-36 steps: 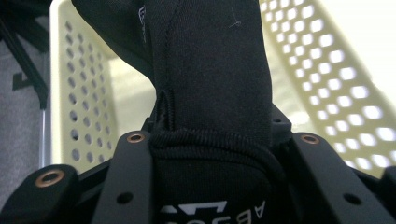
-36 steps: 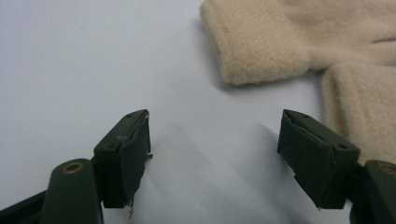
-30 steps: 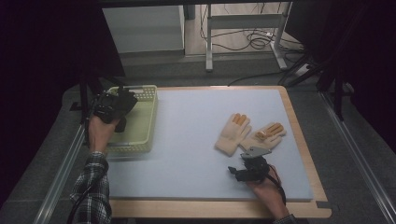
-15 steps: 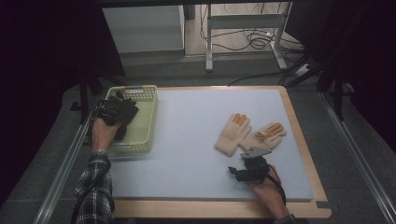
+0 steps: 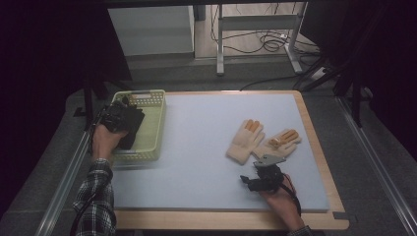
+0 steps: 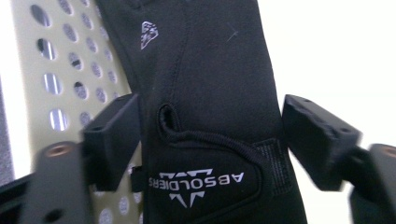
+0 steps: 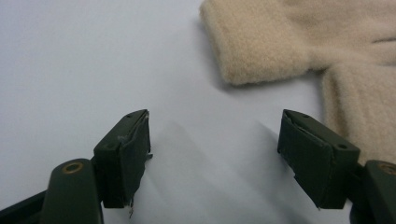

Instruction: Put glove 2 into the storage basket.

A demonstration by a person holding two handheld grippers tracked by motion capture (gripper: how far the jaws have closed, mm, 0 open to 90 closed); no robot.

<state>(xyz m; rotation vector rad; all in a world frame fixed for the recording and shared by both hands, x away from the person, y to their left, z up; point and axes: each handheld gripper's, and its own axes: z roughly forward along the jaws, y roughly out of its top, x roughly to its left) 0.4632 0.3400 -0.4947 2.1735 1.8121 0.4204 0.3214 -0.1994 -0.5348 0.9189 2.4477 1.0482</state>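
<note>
While the left gripper (image 6: 210,140) opens, a black glove (image 6: 205,93) overhangs the green basket (image 5: 150,132).

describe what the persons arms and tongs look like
Both tongs are black: the left tongs and the right tongs, which carry a grey three-cornered plate. Square black pads sit on arms with brass-coloured rivets. The left arm wears a plaid sleeve.

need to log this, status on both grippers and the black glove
Left gripper fingers just opened, black glove between them, over the basket. Right gripper open, empty, short of the beige gloves. Nothing in the way.
</note>
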